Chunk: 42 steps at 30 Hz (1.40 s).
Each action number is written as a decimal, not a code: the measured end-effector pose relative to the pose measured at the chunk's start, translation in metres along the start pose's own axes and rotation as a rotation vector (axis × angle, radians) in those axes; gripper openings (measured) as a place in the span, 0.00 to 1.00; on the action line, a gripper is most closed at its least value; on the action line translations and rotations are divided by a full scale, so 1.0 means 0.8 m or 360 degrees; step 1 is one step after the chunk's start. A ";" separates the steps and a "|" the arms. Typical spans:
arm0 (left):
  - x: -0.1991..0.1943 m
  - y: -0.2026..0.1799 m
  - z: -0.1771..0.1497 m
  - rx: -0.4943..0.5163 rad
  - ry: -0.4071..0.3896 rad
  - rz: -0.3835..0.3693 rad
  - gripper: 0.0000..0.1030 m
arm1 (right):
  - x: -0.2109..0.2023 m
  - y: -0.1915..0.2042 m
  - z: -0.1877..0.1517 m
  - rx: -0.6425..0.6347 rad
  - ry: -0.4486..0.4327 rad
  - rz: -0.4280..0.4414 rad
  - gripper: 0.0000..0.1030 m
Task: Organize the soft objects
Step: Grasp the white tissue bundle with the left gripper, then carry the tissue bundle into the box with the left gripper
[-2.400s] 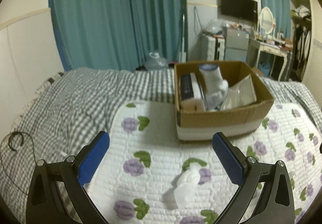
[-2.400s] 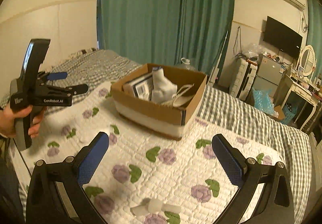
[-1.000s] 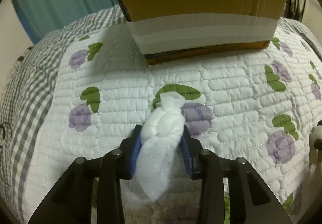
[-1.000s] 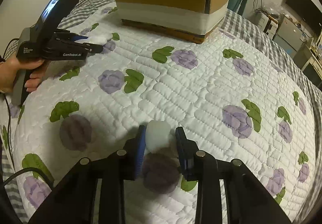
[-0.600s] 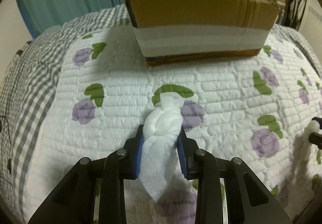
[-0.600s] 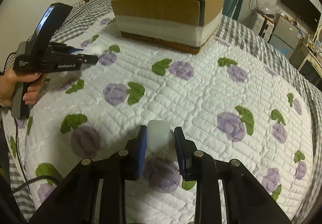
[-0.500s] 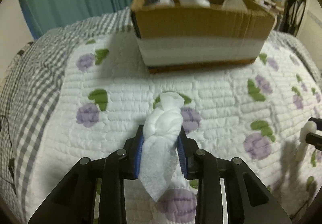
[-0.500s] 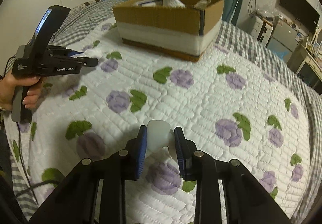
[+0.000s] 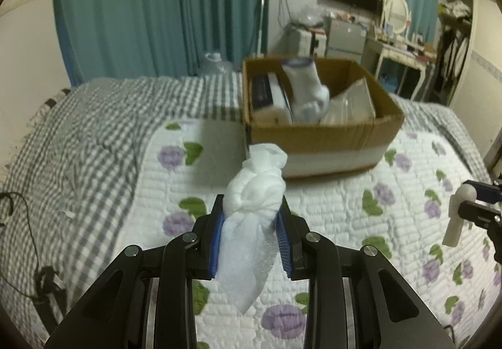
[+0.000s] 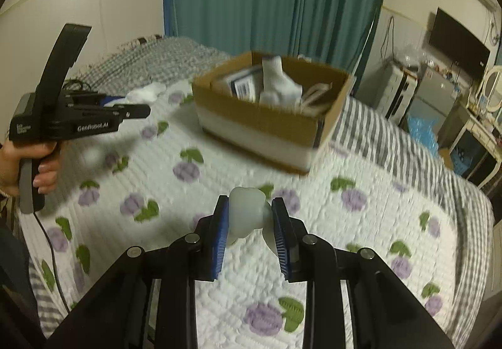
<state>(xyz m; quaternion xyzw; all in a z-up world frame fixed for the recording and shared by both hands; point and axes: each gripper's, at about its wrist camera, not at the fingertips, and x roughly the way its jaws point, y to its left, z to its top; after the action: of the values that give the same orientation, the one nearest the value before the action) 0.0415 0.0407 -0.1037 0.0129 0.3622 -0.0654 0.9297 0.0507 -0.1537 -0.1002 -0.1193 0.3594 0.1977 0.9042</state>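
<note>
Pinched at its knotted middle by the left tool [image 9: 251, 225], the twisted white cloth [image 9: 254, 192] looks light and limp, while the right tool [image 10: 249, 228] squeezes a soft pale lump [image 10: 246, 212].

Dim indoor light, motion blur, fisheye bending at dark corners

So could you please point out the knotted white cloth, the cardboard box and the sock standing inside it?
knotted white cloth [image 9: 254, 192], left wrist view, on the knot.
cardboard box [image 9: 323, 135], left wrist view, front wall.
sock [image 9: 302, 83], left wrist view, its upright leg.

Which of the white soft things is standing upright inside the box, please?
The sock in the cardboard box; the knotted cloth and the rubbery piece are gripped above the quilt.
</note>
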 end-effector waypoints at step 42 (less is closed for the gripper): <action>-0.036 -0.018 0.141 0.0051 -0.0457 -0.0085 0.28 | -0.039 -0.032 0.178 -0.0059 -0.0676 -0.0136 0.27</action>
<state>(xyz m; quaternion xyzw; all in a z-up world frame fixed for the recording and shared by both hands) 0.0945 0.0218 -0.0008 0.0085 0.2246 -0.0972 0.9696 0.1273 -0.1338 0.0252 -0.1066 0.1518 0.1866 0.9648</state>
